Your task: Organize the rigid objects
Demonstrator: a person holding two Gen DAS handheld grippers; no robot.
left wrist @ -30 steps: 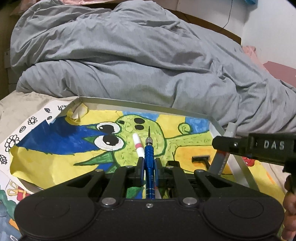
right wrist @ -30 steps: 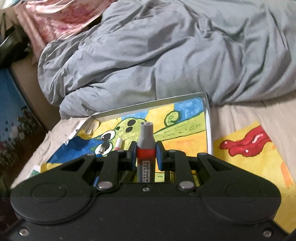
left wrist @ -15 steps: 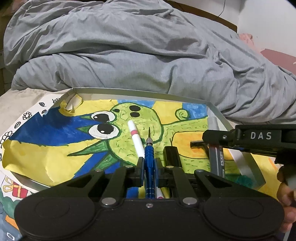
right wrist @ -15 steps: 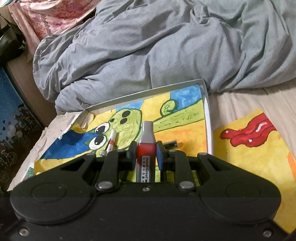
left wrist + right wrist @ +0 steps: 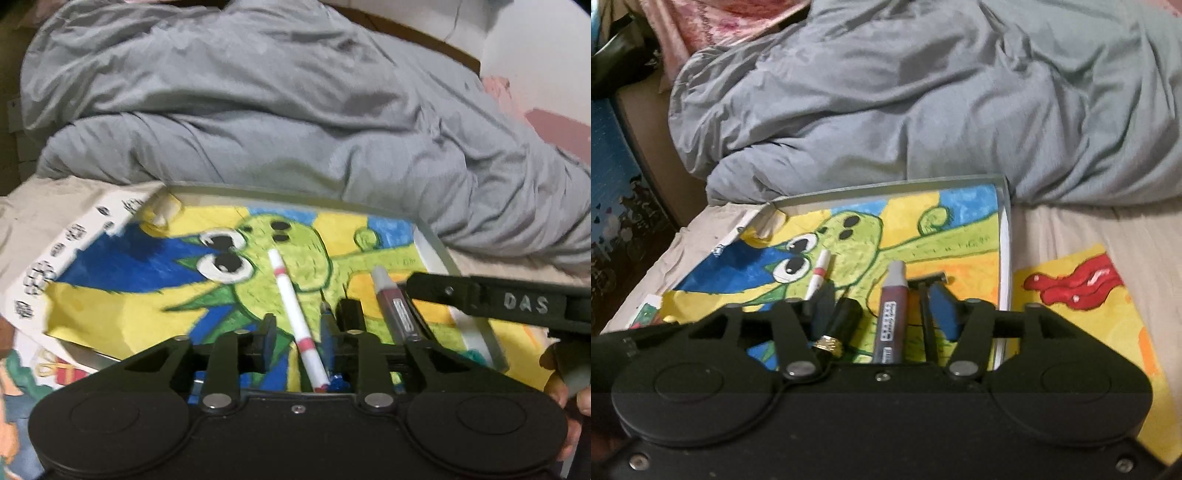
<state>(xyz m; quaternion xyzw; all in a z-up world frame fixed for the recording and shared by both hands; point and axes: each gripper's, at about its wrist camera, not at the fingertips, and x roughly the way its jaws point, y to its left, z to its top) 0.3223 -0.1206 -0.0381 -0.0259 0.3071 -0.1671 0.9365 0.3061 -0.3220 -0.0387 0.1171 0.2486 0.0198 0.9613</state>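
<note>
Both tools stand apart over the tray [image 5: 430,240] on the bed. Between the left tool's [image 5: 308,332] jaws lie a white pen [image 5: 291,314] and a blue screwdriver [image 5: 327,332], gripped by neither. The right tool [image 5: 886,314] brackets a grey-capped marker [image 5: 892,306], also loose, with a razor [image 5: 929,280] at its 1 o'clock and a black tube [image 5: 842,321] at 9 o'clock.

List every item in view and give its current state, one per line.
Left gripper: open, holding nothing.
Right gripper: open, holding nothing.
White pen: lying in the tray.
Blue screwdriver: released, lying between the left fingers.
Grey marker: released, lying in the tray, capped.
Razor: lying flat in the tray.
Black lipstick: lying in the tray.
Tray: on the bed, lined with a drawing.
</note>
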